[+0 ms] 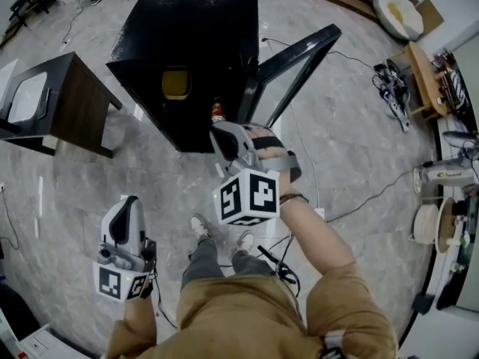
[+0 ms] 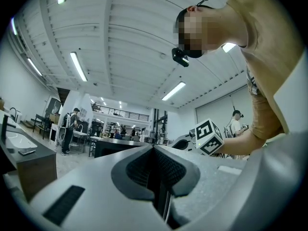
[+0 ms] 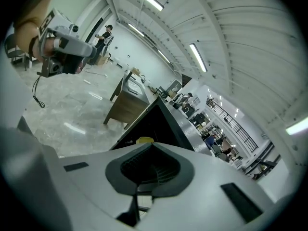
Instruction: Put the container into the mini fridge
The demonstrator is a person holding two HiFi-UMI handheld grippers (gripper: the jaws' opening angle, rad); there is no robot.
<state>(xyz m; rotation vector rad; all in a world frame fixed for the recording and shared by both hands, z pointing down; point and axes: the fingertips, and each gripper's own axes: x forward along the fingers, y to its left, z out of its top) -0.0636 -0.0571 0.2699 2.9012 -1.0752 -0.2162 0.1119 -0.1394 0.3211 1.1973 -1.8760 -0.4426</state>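
While the yellow container (image 1: 176,83) sits inside the boxy black mini fridge (image 1: 187,21) at 12 o'clock, its dark-framed door (image 1: 296,49) open toward 1 o'clock, the right tool (image 1: 218,129) hovers just outside, ribbed dark pads pressed together on nothing. The right gripper view catches only a yellow sliver of the container (image 3: 144,140) past smooth grey jaws, and a small reddish item (image 1: 218,112) at the tool tip is hard to make out. The left tool (image 1: 129,200), at 7 o'clock, is likewise pressed together and empty.

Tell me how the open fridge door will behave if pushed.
The door is probably stiff and should swing on its hinge rather than flex. Its panel looks see-through, possibly glass, so push gently. The mini fridge might slide on the glossy floor.
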